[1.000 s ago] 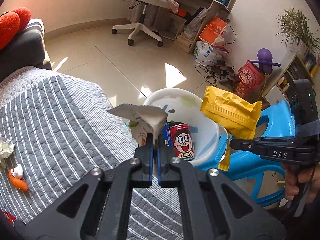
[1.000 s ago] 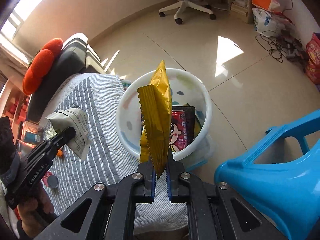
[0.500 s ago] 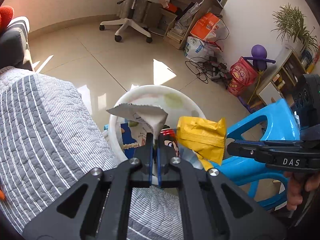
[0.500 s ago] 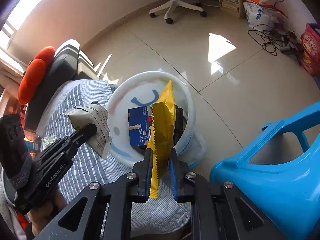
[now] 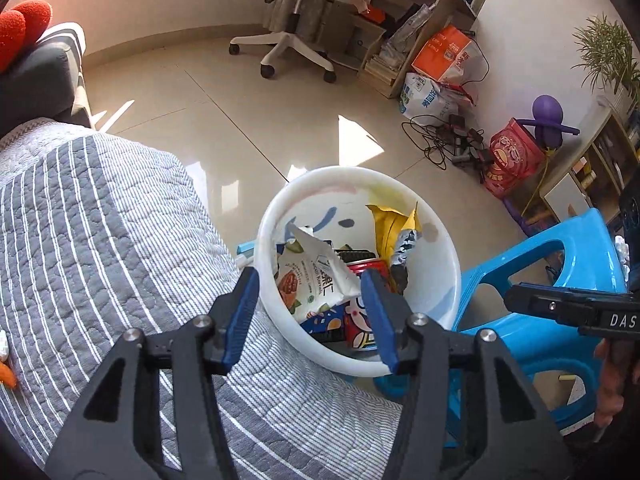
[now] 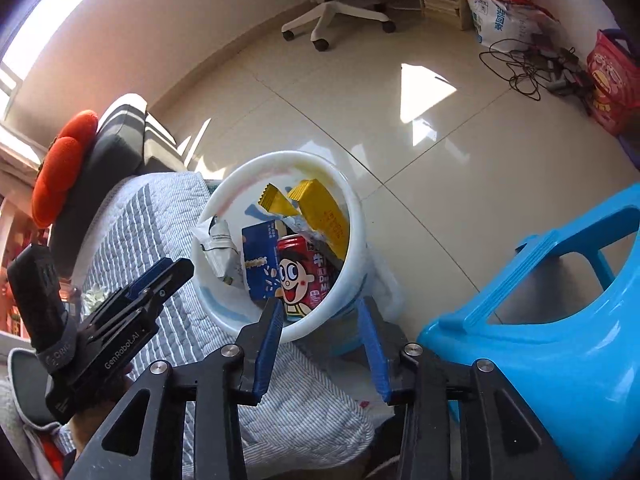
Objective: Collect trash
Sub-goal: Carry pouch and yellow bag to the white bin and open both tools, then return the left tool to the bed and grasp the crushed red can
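Beside the striped grey quilt [image 5: 100,240] stands a white bin [image 5: 442,276], round and plastic, with a blue stool [image 6: 560,320] on its other side. Trash fills the bin: a yellow wrapper [image 6: 324,216] stands up against the far wall, a crumpled white snack bag [image 5: 316,276] lies at the near side, and a blue packet [image 6: 260,260] leans beside a red can [image 6: 302,276] with a cartoon face. Both tongs hang over the rim, their jaws having just been opening. The left gripper [image 5: 312,312] is spread wide and empty; the right gripper [image 6: 320,340] is spread too, with nothing between its blue pads.
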Demonstrator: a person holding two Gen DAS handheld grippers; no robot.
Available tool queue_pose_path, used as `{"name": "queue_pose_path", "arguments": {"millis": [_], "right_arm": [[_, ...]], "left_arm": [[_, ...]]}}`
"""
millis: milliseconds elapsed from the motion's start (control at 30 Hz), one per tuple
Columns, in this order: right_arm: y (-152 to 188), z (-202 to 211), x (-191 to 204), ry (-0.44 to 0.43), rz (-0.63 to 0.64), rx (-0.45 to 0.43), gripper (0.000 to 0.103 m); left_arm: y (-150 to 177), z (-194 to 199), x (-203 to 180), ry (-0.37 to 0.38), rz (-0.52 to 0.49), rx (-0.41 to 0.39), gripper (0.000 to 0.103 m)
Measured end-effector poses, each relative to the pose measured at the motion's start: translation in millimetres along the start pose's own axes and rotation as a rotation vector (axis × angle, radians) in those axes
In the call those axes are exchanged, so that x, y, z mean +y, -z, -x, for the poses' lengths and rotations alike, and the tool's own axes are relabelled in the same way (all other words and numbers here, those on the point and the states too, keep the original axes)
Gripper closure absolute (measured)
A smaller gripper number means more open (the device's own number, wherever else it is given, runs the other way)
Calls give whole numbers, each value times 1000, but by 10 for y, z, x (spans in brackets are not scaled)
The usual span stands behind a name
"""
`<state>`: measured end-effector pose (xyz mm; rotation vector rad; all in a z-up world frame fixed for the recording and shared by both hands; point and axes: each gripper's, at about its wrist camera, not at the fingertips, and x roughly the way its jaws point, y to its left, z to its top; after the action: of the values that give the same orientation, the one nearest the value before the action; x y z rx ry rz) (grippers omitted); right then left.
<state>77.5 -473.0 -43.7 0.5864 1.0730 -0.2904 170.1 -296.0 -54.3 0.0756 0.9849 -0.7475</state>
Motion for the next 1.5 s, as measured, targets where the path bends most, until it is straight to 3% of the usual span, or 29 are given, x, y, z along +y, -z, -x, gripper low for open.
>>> {"name": "queue_pose_path", "arguments": {"millis": [267, 433, 500, 700, 1500], "right_arm": [[16, 8, 17, 23, 13, -6, 60], [17, 25, 86, 35, 19, -17, 48], [12, 35, 148, 60, 37, -26, 38], [7, -3, 414, 83, 92, -31, 29], [212, -357, 1612, 62, 305, 0, 25]], "left_arm": [[72, 118, 149, -67, 21, 15, 24], [123, 178, 249, -138, 37, 53, 13], [156, 226, 312, -170, 49, 61, 7], [293, 429, 562, -251, 64, 90, 4], [771, 1351, 1781, -397, 212, 139, 4]]}}
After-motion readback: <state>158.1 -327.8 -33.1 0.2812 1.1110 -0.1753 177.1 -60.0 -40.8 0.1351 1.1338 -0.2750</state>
